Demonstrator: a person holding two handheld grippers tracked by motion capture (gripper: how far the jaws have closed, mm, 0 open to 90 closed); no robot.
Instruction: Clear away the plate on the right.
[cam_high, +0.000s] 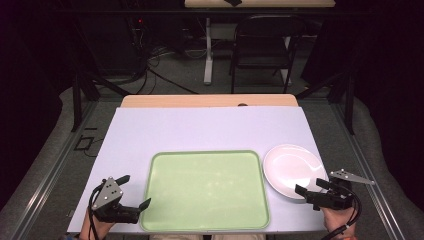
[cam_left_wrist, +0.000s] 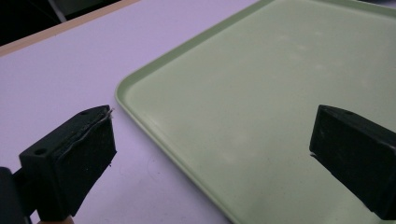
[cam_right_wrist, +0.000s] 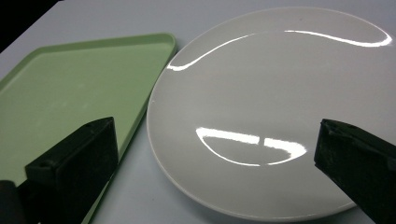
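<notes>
A pale green tray (cam_high: 206, 190) lies empty at the front middle of the table. To its right, almost touching it, sits an empty white plate (cam_high: 292, 169). My left gripper (cam_high: 135, 190) is open at the tray's front left corner, one jaw over the tray's rim. In the left gripper view the tray (cam_left_wrist: 261, 70) lies between and beyond the open left gripper (cam_left_wrist: 212, 126). My right gripper (cam_high: 309, 186) is open at the plate's near edge. The right gripper view has the plate (cam_right_wrist: 271, 84) and tray corner (cam_right_wrist: 70, 84) ahead of the open right gripper (cam_right_wrist: 215, 135).
A lavender mat (cam_high: 200, 130) covers the table, with a wooden strip (cam_high: 210, 101) along its far edge. Beyond the table stand a black folding chair (cam_high: 265, 45) and a white table leg (cam_high: 208, 50), with cables on the floor.
</notes>
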